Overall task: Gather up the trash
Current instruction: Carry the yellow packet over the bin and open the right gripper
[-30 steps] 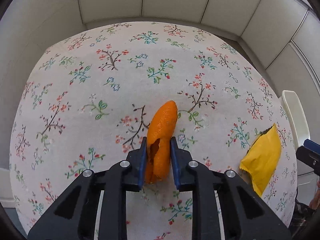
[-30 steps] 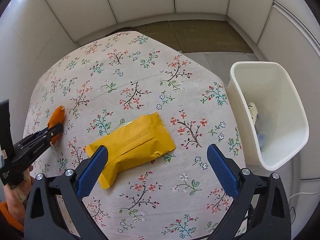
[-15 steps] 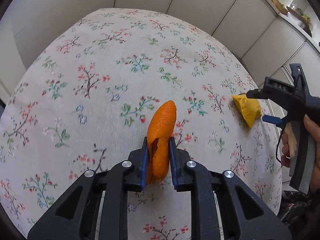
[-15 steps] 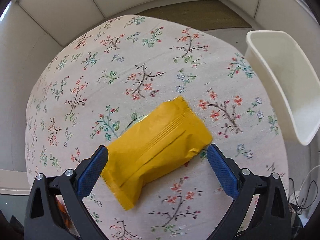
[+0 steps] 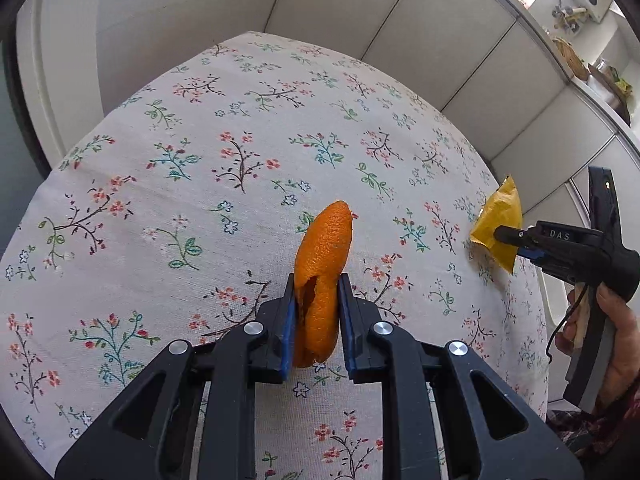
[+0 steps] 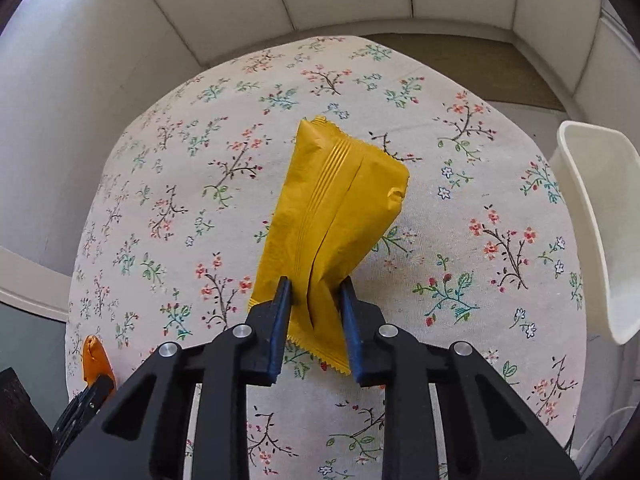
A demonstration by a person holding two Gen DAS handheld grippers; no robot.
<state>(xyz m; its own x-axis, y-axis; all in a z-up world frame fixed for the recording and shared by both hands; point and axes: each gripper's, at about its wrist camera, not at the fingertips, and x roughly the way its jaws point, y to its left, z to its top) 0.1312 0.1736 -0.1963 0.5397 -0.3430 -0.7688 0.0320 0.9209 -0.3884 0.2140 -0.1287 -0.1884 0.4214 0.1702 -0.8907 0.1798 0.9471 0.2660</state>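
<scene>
The left gripper (image 5: 316,320) is clamping an orange peel (image 5: 322,276) between its blue pads, w/ most of the peel sticking out past the tips toward 12 o'clock, above the flowered surface (image 5: 200,184). In the right wrist view the same peel (image 6: 95,358) is showing small at approx. 8 o'clock, near the surface's edge.

The right gripper (image 6: 314,322) has just been closing, and now its pads are pinching the lower end of a yellow wrapper (image 6: 332,208); the foil is creasing between them. The rest of the wrapper is standing up toward 12 o'clock, twisted, its top end crimped. In the left wrist view this gripper (image 5: 504,236) is seen at 3 o'clock w/ the wrapper (image 5: 498,220) at its tip, and a hand (image 5: 616,340) is holding its handle.

A white bin (image 6: 596,216) is standing beside the surface at 3 o'clock in the right wrist view; its inside is not visible from here. White wall panels (image 5: 360,4) are running behind the surface.
</scene>
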